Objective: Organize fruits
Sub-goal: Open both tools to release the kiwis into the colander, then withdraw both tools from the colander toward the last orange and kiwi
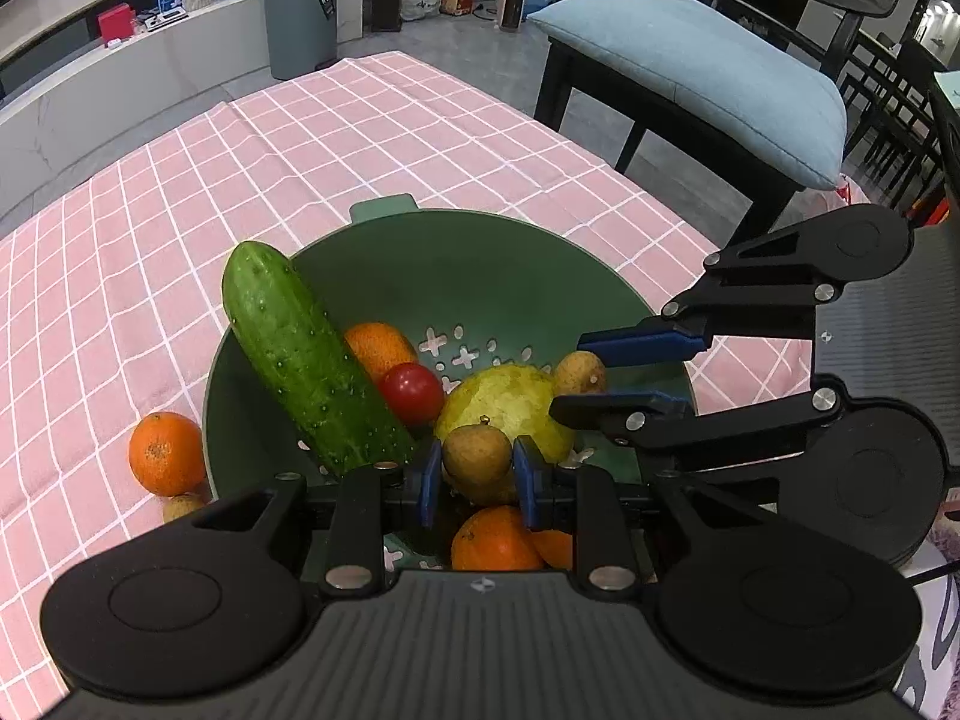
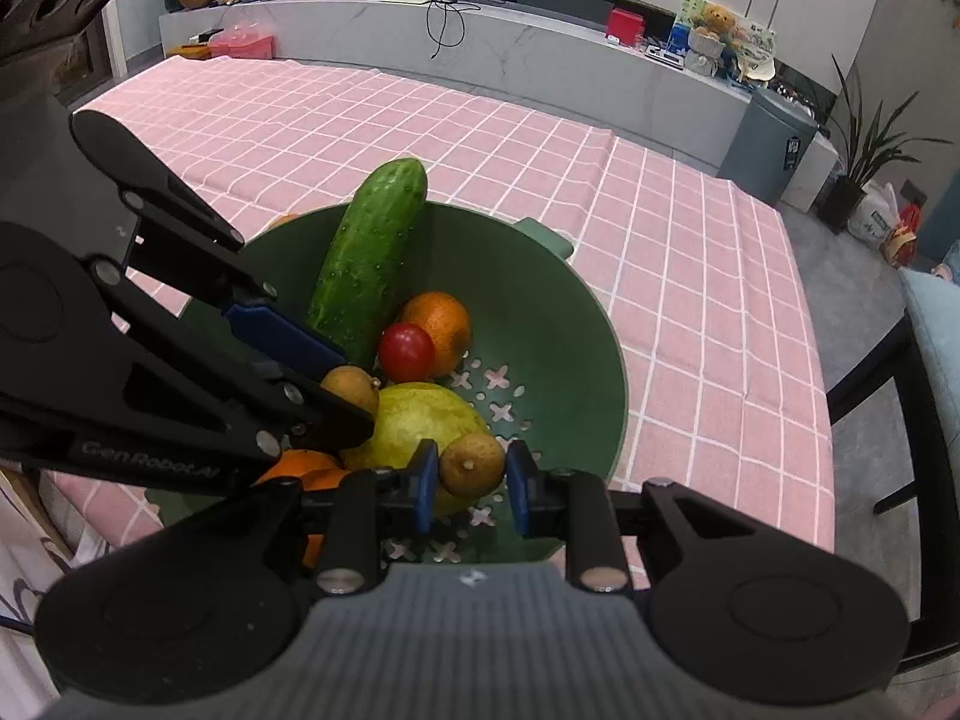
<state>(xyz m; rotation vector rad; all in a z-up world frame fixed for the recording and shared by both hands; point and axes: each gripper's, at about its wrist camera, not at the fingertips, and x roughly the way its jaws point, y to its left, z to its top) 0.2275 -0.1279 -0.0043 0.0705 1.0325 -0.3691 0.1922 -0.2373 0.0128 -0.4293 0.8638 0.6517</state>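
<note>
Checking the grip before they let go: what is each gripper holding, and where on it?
Each holds a small brown fruit by its sides: left gripper, fruit; right gripper, fruit.

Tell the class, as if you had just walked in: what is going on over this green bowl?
A person works two handheld grippers above a green colander on a pink checked tablecloth. The left gripper is shut on a small brown fruit; the right gripper is shut on another small brown fruit. A cucumber, oranges, a tomato and a yellow-green fruit lie in the colander. One orange sits outside on the cloth.
</note>
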